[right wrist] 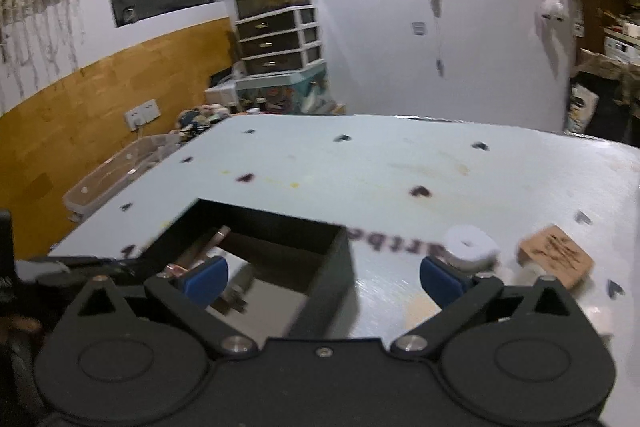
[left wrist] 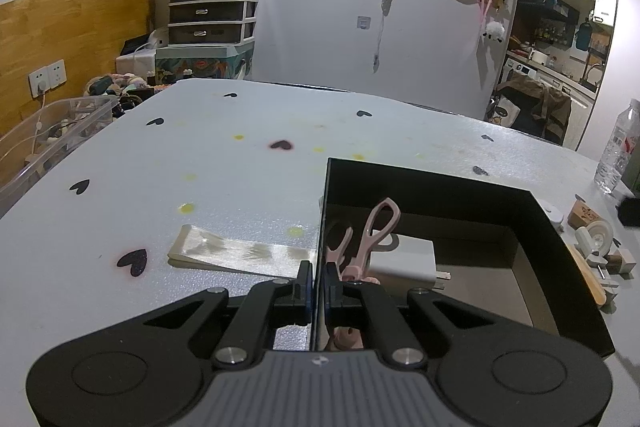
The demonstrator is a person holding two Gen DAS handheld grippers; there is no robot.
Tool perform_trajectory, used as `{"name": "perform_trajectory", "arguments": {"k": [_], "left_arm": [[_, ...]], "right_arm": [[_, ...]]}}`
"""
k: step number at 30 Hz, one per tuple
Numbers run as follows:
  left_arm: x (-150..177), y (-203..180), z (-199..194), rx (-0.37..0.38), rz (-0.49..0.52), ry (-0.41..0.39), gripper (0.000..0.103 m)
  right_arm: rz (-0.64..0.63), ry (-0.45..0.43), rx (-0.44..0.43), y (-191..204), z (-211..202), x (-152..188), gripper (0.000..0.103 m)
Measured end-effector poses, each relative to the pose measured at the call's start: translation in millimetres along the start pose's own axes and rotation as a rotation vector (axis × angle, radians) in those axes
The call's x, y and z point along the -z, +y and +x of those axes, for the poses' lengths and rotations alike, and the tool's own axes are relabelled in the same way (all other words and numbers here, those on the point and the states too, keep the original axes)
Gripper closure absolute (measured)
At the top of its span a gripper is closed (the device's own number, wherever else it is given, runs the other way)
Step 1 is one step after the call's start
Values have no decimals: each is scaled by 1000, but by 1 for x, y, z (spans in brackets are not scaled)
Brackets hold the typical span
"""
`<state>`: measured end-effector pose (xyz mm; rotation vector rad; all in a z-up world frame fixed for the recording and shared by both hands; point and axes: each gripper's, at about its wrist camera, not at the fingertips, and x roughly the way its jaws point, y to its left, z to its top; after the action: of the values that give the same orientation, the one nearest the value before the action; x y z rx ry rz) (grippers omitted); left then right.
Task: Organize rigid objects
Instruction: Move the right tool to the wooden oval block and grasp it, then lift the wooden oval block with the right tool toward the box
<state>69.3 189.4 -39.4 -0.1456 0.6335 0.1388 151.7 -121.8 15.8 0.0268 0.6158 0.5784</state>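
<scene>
A black open box lies on the white table. Inside it are pink scissors and a white charger plug. My left gripper is shut on the box's left wall, one finger outside and one inside. In the right wrist view my right gripper stands open wide above the box's right corner, and its blue pads touch nothing. A white tape roll and a wooden stamp block lie on the table just beyond its right finger.
A flat shiny packet lies left of the box. Small wooden and white items sit to the box's right, with a water bottle behind them. A clear plastic bin stands off the table's left edge.
</scene>
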Motion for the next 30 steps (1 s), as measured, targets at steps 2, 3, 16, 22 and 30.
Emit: {"name": "perform_trajectory", "arguments": {"k": [2, 3, 16, 22, 30], "left_arm": [[0, 0, 0, 0, 0, 0, 98], [0, 1, 0, -1, 0, 1, 99], [2, 2, -2, -9, 1, 4, 99], [2, 3, -3, -10, 2, 5, 98], [2, 3, -3, -12, 3, 5, 98]], "right_arm": [[14, 4, 24, -8, -2, 8, 0], [22, 6, 36, -11, -3, 11, 0], [35, 104, 113, -37, 18, 51, 42], [-62, 140, 150, -38, 45, 49, 57], [-273, 202, 29, -25, 27, 64, 62]]}}
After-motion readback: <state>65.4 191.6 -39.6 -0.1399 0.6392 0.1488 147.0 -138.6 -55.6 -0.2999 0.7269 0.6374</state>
